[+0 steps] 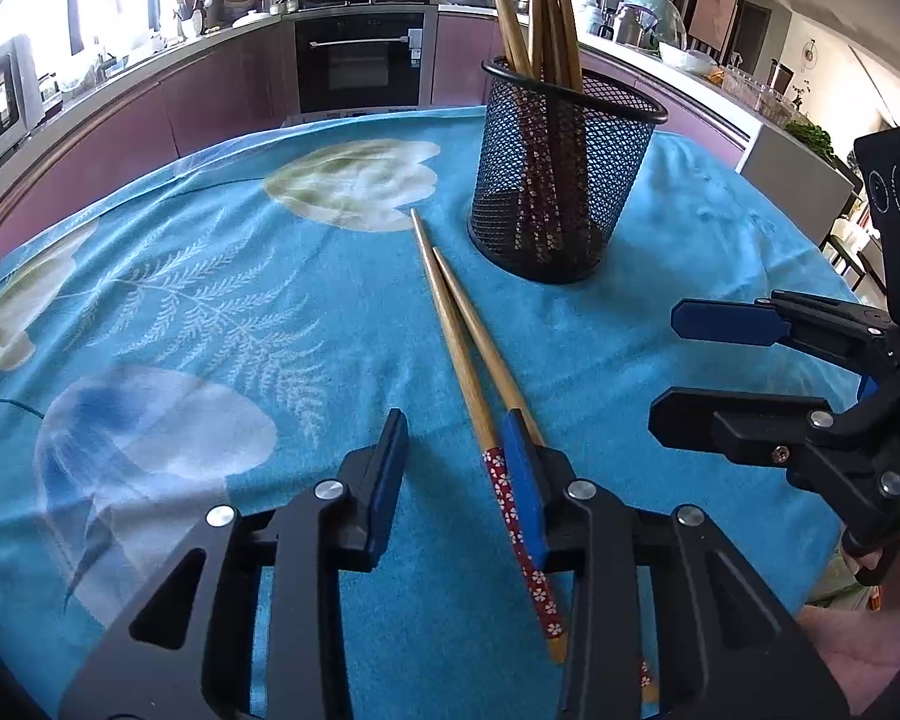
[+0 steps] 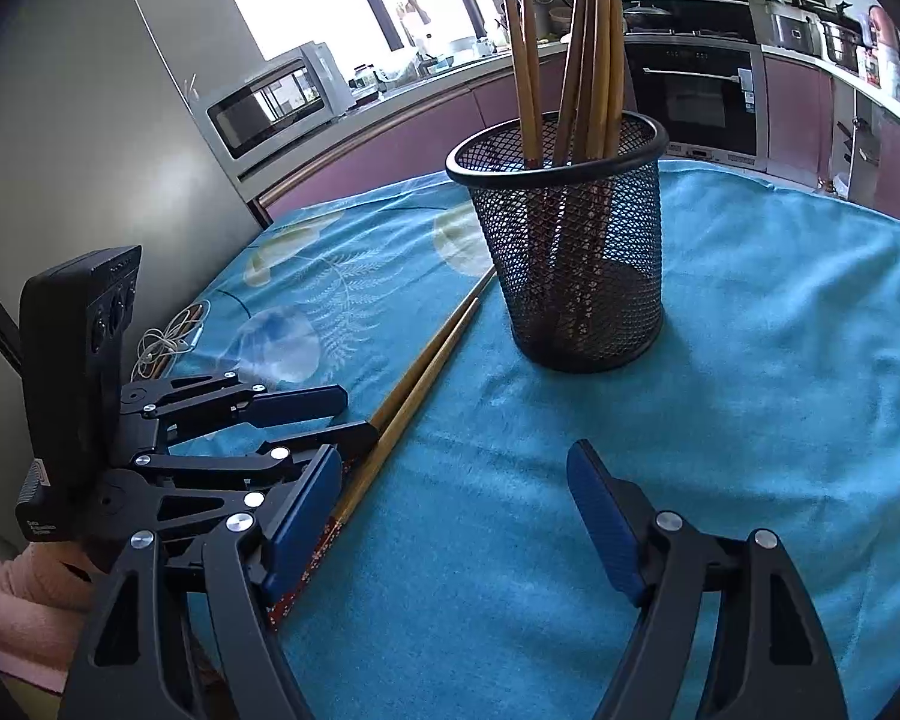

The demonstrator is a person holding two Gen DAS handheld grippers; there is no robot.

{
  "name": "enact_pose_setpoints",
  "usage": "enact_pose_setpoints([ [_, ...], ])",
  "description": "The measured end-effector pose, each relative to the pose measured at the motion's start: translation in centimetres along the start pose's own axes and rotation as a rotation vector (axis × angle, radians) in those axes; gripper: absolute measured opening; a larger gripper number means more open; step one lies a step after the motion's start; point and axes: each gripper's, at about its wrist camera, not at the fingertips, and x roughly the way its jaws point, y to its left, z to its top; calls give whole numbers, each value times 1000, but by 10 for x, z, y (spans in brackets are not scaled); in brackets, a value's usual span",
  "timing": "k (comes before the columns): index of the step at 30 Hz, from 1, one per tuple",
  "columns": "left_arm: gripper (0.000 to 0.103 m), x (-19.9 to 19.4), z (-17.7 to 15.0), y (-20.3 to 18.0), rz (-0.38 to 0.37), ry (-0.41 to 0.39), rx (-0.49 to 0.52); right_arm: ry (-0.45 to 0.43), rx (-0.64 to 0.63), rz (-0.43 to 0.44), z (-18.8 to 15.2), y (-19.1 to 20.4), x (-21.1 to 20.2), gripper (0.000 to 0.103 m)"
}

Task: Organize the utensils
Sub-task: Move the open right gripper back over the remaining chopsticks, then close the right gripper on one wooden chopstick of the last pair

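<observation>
On the far left of the blue flowered cloth point(image 1: 222, 276), at its edge in the right wrist view, lies a tangle of thin white cord point(image 2: 171, 336). Next comes the left gripper point(image 1: 456, 444), low over the cloth with its two blue-padded fingers parted, clenching nothing. Two loose chopsticks point(image 1: 456, 324) lie side by side on the cloth, thin tips pointing away toward the cup, red patterned ends toward the camera. One chopstick runs through the gap between the left gripper's fingers, close against the inner face of the right-hand finger point(image 1: 525, 474); whether the pad actually touches it I cannot tell. The other chopstick passes under or just outside that same finger.

Further right stands one black mesh cup point(image 1: 561, 180), upright, just beyond the loose chopsticks' tips. It holds a bundle of chopsticks point(image 2: 582, 60), about six by my count, though they overlap.

At the right, the right gripper point(image 2: 456, 498) hangs over the cloth with its fingers spread wide, released and empty. Its left-hand finger point(image 2: 303, 510) sits over the red ends of the loose pair, while the gap between its fingers shows only bare cloth.
</observation>
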Motion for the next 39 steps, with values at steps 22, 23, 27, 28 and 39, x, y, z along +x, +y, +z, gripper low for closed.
enact_pose_setpoints([
  [22, 19, -27, -39, -1, -44, 10, -136, 64, -38, 8, 4, 15, 30, 38],
  [23, 23, -28, -39, -2, -32, 5, -125, 64, -37, 6, 5, 15, 30, 38],
  [27, 24, -23, -29, -1, -22, 0, -98, 65, -45, -9, 9, 17, 34, 37],
  [28, 24, -21, -27, 0, -15, 0, -95, 65, -49, -14, 10, 18, 36, 37],
  [39, 22, -6, -12, 11, -19, 9, -96, 73, -112, -80, 25, 26, 53, 26],
])
